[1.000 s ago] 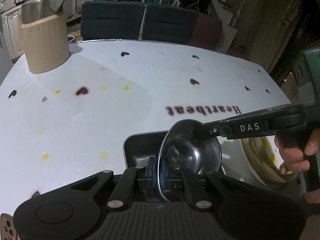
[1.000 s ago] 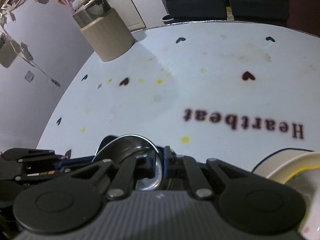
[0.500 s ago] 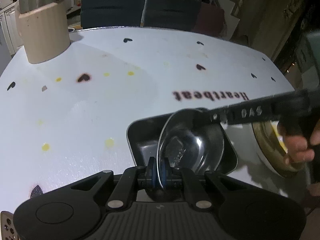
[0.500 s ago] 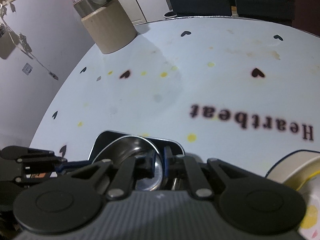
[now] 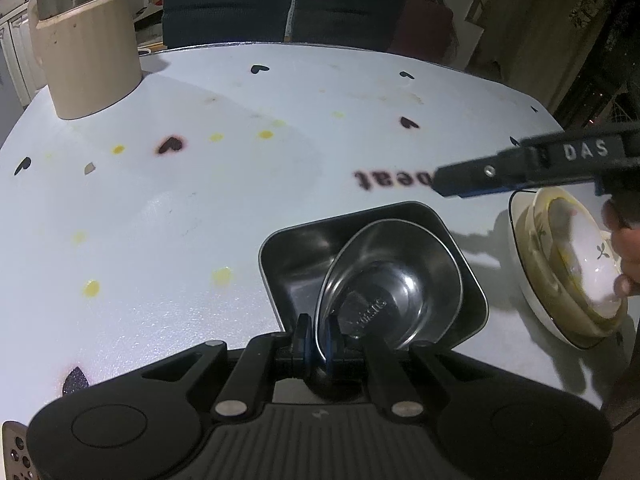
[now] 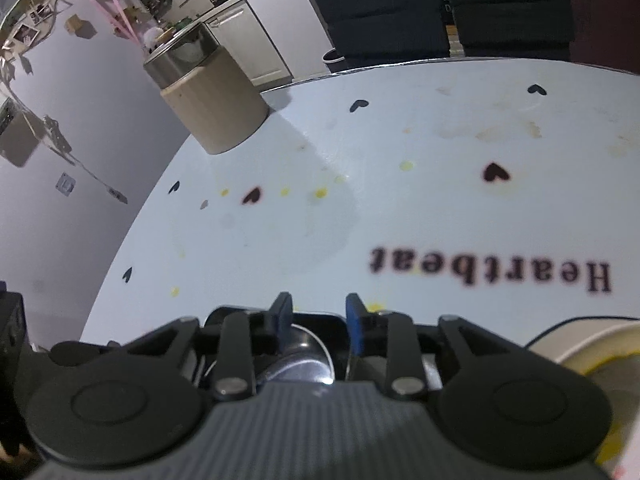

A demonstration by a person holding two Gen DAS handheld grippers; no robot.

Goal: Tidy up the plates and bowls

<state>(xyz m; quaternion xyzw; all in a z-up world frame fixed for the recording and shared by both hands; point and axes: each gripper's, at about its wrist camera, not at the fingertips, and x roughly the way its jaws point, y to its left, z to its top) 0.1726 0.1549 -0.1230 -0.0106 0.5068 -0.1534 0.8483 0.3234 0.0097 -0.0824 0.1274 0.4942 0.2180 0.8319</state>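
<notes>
A steel bowl (image 5: pixel 392 280) sits tilted inside a dark square dish (image 5: pixel 288 256) on the white table. My left gripper (image 5: pixel 316 340) is shut on the bowl's near rim. My right gripper (image 5: pixel 448 184) hangs above the dish's far right corner, clear of the bowl. In the right wrist view the right gripper (image 6: pixel 318 312) has its jaws opening, with nothing pressed between the blue pads. The steel bowl (image 6: pixel 300 356) shows below them, inside the dark dish (image 6: pixel 224 314).
Stacked cream ceramic bowls on a plate (image 5: pixel 560 280) stand right of the dish, and a hand (image 5: pixel 624 248) is beside them. The plate (image 6: pixel 580 344) also shows at lower right. A beige canister holding a steel pot (image 5: pixel 84 52) stands far left. Dark chairs (image 5: pixel 280 8) line the far edge.
My right gripper let go of the steel bowl's far rim, opened, and drew back up and to the right. The bowl now lies lower in the square dish, still held by my left gripper.
</notes>
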